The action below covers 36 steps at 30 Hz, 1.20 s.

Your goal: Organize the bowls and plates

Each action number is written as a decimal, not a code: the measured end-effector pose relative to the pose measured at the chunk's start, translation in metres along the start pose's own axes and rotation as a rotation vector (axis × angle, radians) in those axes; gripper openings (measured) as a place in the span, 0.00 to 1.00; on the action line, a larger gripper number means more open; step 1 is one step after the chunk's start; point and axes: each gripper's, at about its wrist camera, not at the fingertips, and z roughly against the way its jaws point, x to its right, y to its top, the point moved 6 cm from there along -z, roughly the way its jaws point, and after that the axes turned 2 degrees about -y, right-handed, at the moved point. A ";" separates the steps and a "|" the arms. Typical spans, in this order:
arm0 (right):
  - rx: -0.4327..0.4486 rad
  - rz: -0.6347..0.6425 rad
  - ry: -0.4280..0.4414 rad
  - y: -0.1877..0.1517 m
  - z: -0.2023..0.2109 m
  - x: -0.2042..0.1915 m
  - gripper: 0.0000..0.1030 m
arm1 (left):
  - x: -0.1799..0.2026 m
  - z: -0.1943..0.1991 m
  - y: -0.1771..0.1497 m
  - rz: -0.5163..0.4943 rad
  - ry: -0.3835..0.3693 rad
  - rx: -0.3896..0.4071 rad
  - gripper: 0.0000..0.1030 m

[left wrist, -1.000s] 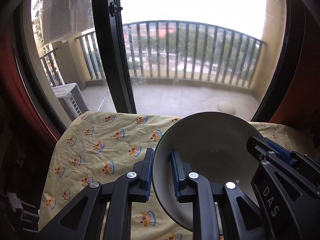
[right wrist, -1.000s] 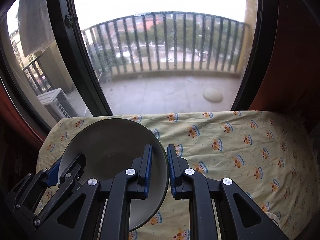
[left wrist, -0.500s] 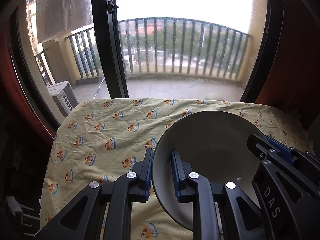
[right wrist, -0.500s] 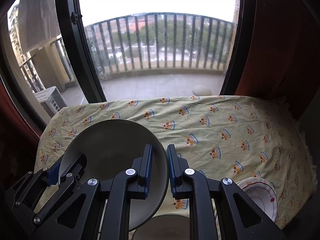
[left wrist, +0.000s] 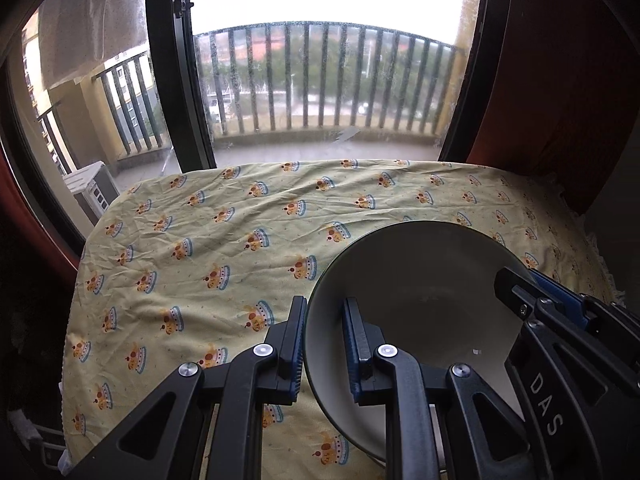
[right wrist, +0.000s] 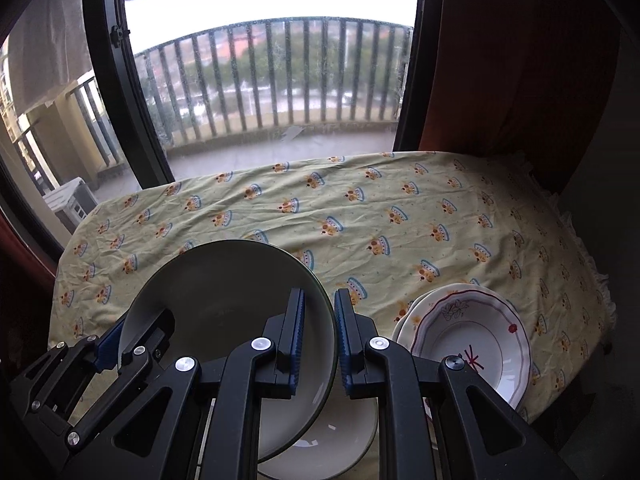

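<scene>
The grey-green bowl [left wrist: 416, 300] is held above the yellow crown-print tablecloth [left wrist: 224, 240], tilted, with its hollow facing the cameras; its interior is empty. Below it, in the right wrist view, a white bowl [right wrist: 340, 440] rests on the cloth, also empty and partly covered by the held bowl. Just to the right of that bowl lies a white plate with a red scalloped border [right wrist: 476, 332], stacked on another plate whose edge shows beneath it; nothing lies in it. The left gripper [left wrist: 323, 344] grips the bowl's left rim: the rim passes between the blue pads, narrowly spaced, one inside the bowl and one outside. The right gripper [right wrist: 319, 338] grips the opposite rim in the same way, pads narrowly spaced with the rim edge between them. Each gripper is visible in the other's view at the bowl's far side.
</scene>
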 end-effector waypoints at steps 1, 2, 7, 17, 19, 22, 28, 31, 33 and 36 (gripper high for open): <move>-0.004 -0.003 -0.001 -0.004 0.000 0.002 0.18 | 0.002 0.000 -0.003 -0.001 0.000 -0.006 0.15; -0.009 -0.006 -0.001 -0.007 0.000 0.005 0.18 | 0.005 -0.001 -0.006 -0.001 0.000 -0.012 0.15; -0.039 -0.005 0.007 -0.024 -0.005 0.016 0.18 | 0.014 -0.007 -0.020 0.010 0.004 -0.049 0.15; -0.133 0.030 0.045 -0.053 -0.028 0.031 0.18 | 0.025 -0.025 -0.052 0.045 0.040 -0.136 0.16; -0.151 0.041 0.056 -0.058 -0.032 0.031 0.18 | 0.025 -0.029 -0.056 0.053 0.051 -0.153 0.16; -0.176 0.052 0.071 -0.063 -0.039 0.031 0.18 | 0.024 -0.034 -0.062 0.067 0.064 -0.171 0.16; -0.205 0.082 0.092 -0.069 -0.049 0.030 0.18 | 0.023 -0.043 -0.068 0.091 0.084 -0.199 0.17; -0.207 0.108 0.093 -0.069 -0.052 0.028 0.18 | 0.021 -0.047 -0.071 0.111 0.082 -0.213 0.17; -0.202 0.123 0.090 -0.068 -0.054 0.026 0.18 | 0.021 -0.048 -0.070 0.111 0.086 -0.209 0.17; -0.196 0.136 0.088 -0.066 -0.055 0.025 0.18 | 0.022 -0.049 -0.069 0.110 0.091 -0.205 0.17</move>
